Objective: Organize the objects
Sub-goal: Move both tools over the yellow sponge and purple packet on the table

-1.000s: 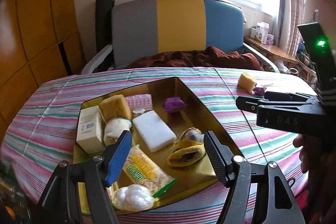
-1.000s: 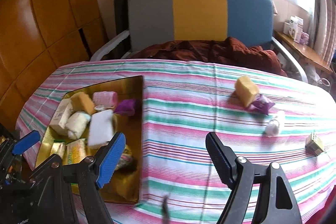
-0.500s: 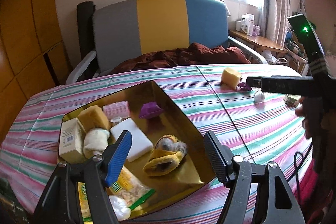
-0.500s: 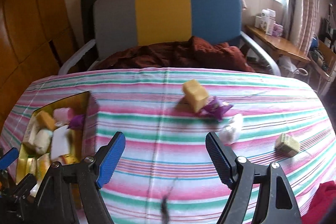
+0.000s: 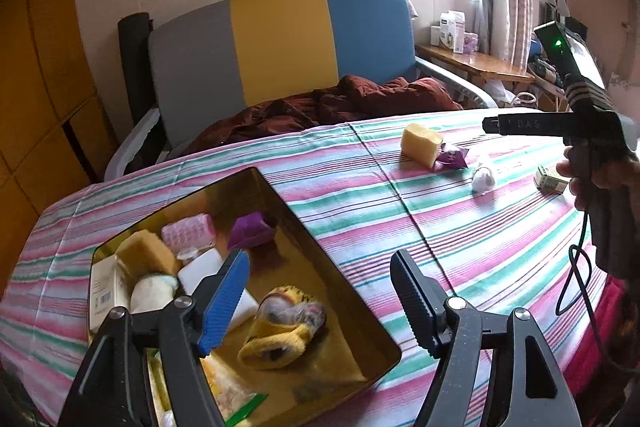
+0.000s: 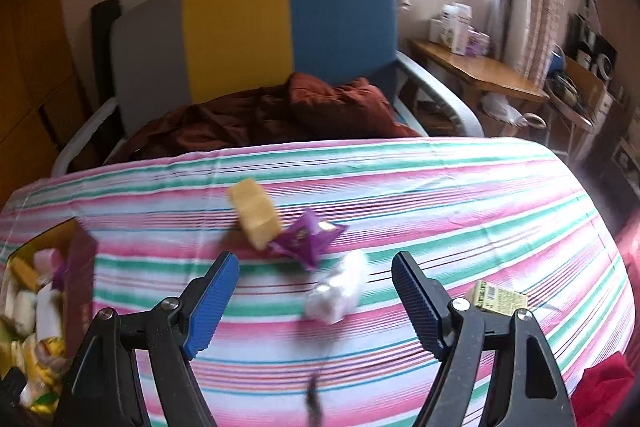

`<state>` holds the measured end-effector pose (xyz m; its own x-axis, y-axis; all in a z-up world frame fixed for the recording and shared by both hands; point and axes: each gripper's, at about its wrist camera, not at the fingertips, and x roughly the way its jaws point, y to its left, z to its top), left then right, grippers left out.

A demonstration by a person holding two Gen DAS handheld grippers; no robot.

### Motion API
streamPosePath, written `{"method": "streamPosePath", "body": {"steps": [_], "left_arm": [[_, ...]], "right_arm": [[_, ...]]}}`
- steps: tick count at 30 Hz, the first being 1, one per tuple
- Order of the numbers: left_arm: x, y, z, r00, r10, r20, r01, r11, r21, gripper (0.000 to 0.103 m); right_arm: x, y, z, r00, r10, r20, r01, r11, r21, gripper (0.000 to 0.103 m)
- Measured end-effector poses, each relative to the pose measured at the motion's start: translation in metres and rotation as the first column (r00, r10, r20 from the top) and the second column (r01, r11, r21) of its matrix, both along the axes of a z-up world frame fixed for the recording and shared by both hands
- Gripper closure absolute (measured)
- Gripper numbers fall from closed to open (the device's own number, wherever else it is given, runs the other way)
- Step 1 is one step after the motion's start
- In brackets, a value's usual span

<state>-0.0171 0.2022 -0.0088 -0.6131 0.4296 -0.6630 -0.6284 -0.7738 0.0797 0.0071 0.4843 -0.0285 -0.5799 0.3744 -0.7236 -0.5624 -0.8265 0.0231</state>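
A gold tray [image 5: 276,183] on the striped tablecloth holds several items, among them a yellow sock [image 5: 284,331], a white block [image 5: 200,269] and a purple packet [image 5: 252,231]. My left gripper [image 5: 320,299] stands open above the tray's near right part, with nothing between its fingers. Loose on the cloth lie a yellow sponge [image 6: 256,217], a purple packet [image 6: 306,239], a white wad [image 6: 336,291] and a small green-yellow box [image 6: 498,297]. Open too, my right gripper [image 6: 316,299] hovers in front of the white wad without touching it. A hand holds it at the far right of the left wrist view.
Behind the table [image 6: 460,195] stands a grey, yellow and blue chair [image 5: 280,39] with a dark red blanket [image 6: 288,111] on it. At the back right is a wooden side table [image 6: 480,71] with boxes. A black cable [image 5: 576,267] hangs from the right gripper. Red cloth [image 6: 604,379] lies at the table's right edge.
My right gripper has swung right, away from the tray and over to the loose items. My left gripper has drifted right over the tray. Both stayed open.
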Motion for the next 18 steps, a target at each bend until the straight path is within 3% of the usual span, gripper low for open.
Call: {"method": "streamPosePath", "body": {"steps": [10,18], "left_arm": [[-0.017,0.044,-0.009,0.998,-0.042,0.047,0.043,0.999,-0.022,0.029],[-0.038,0.085,-0.01,0.99,-0.071,0.12,0.07,0.997,0.013,0.029]], "right_arm": [[0.027,0.06,-0.022,0.98,-0.2,-0.009,0.196,0.967,-0.165,0.023],[0.06,0.101,-0.032,0.923,-0.384,-0.022,0.358,0.878,-0.317,0.023]]}}
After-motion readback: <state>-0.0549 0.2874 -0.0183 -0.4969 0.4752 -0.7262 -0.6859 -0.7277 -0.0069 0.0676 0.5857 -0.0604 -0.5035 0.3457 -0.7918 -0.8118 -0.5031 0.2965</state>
